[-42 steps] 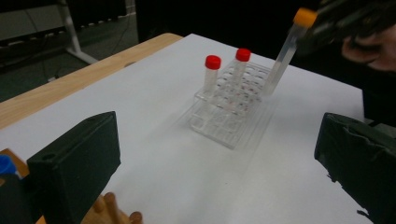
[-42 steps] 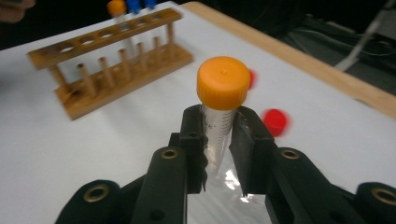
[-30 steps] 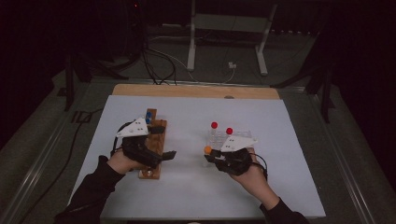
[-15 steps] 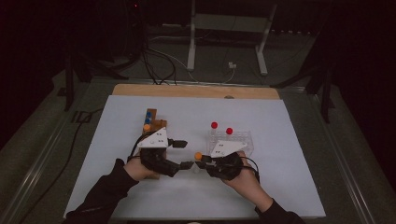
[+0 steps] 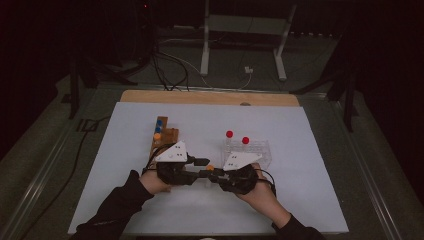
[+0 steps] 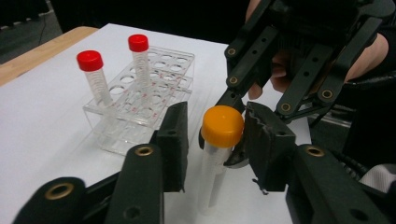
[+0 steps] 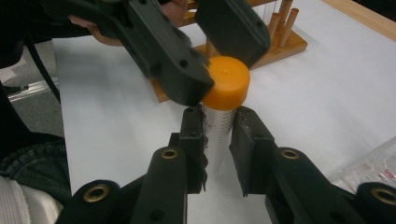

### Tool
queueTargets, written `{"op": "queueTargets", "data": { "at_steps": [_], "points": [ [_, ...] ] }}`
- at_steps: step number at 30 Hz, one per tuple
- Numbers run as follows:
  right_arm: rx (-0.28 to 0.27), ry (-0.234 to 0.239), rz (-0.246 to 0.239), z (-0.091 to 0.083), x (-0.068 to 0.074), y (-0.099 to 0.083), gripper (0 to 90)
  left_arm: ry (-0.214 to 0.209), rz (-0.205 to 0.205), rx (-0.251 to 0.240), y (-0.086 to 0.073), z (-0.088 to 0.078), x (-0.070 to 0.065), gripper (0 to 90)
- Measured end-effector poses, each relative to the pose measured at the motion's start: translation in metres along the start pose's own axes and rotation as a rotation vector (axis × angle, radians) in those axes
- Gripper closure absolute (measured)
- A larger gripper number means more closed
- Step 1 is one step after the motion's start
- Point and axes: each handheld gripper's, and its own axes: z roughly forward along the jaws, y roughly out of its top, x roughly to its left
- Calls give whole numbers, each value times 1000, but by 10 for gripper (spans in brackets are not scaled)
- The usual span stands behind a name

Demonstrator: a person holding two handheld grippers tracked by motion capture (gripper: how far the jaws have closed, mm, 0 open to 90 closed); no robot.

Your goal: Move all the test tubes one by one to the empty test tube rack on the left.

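An orange-capped clear tube (image 5: 210,168) (image 6: 223,126) (image 7: 225,84) stands upright just above the white mat. My right gripper (image 5: 214,175) (image 7: 218,140) is shut on its body below the cap. My left gripper (image 5: 204,168) (image 6: 219,135) comes in from the left, one jaw on each side of the orange cap. Its jaws have just been closing. The right pad (image 6: 266,140) meets the cap, while a sliver of gap shows at the left pad (image 6: 173,135). Two red-capped tubes (image 5: 229,134) (image 6: 88,60) stand in a clear plastic rack (image 5: 252,150) (image 6: 140,107).
A wooden rack (image 5: 162,137) (image 7: 280,44) with blue and orange caps sits left of centre on the white mat (image 5: 300,190). The clear rack stands just behind my right hand. A wooden table edge (image 5: 210,97) runs along the back.
My left hand has left the wooden rack and moved right to meet the right gripper. Its jaws have narrowed around the orange cap. The right hand has stayed put with the tube.
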Motion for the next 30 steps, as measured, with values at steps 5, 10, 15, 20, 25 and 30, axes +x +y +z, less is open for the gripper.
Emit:
{"op": "queueTargets", "data": {
  "at_steps": [5,10,15,20,25,30],
  "points": [
    [-4,-2,1,-1,-1,0,745,-11,7,1,1,1,1,708],
    [-17,-3,6,-2,0,0,665,-15,10,-2,2,-2,2,712],
    [-47,-29,16,-7,-1,-2,569,23,10,0,5,-8,5,714],
    [-87,-55,42,-15,-5,-2,486,75,2,-22,11,-23,12,714],
    [-112,-84,51,-20,-6,-1,330,148,-9,-50,15,-41,20,715],
    [-132,-101,68,-23,-7,-1,204,232,-29,-78,16,-61,30,715]
  ]
}}
